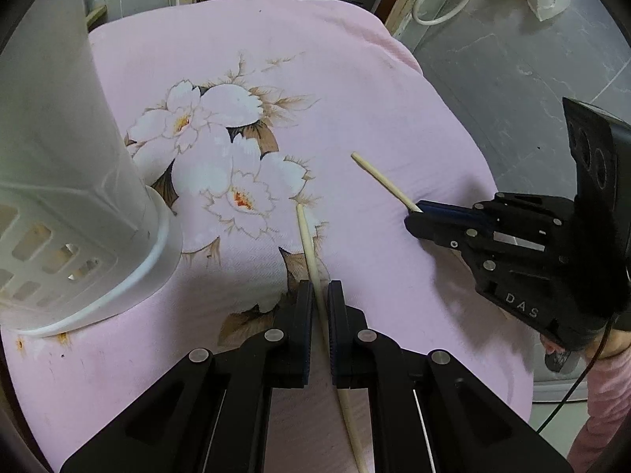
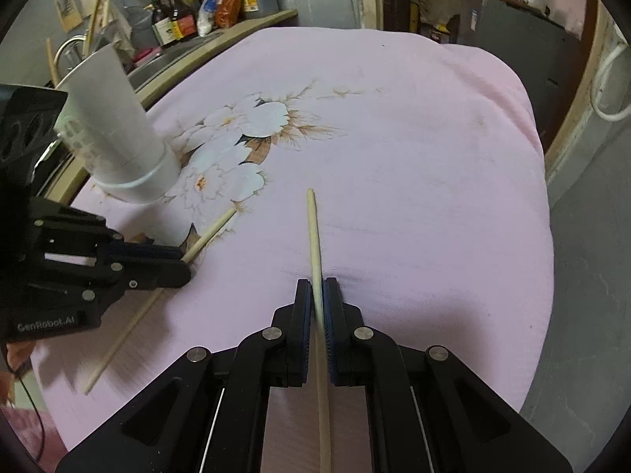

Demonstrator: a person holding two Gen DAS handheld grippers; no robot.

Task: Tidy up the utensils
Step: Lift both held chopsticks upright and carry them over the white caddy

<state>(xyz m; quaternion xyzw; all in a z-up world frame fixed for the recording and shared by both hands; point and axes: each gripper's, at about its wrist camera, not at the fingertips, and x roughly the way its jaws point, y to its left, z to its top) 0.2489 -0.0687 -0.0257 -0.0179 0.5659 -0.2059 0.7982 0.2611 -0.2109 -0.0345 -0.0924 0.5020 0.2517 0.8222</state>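
**me:** Wooden chopsticks, one pinched in each gripper. My left gripper (image 1: 320,295) has its jaws closed on the left chopstick (image 1: 311,252), tip pointing out over the flower print. My right gripper (image 2: 315,295) is clamped the same way on the right chopstick (image 2: 313,236)

**reply:** how far through the tidy-up are you?

**me:** Not far, I'd guess. Both sticks are gripped low over the pink cloth (image 1: 374,79), I can't tell whether they've cleared it, and neither is in the white holder (image 1: 79,181) yet. That sits off to my left on the cloth, well apart from both tips. Dropping both in is what's left

**reply:** do the two cams show anything different?

**me:** Yeah. The left wrist view is right up against the holder, so you see the slotted basket wall but not the top. The right wrist view shows the whole holder (image 2: 118,134) standing tall, plus the sauce bottles (image 2: 185,12) on the counter behind, and how the left stick's tail (image 2: 118,347) runs back over the cloth behind the left gripper (image 2: 173,264)
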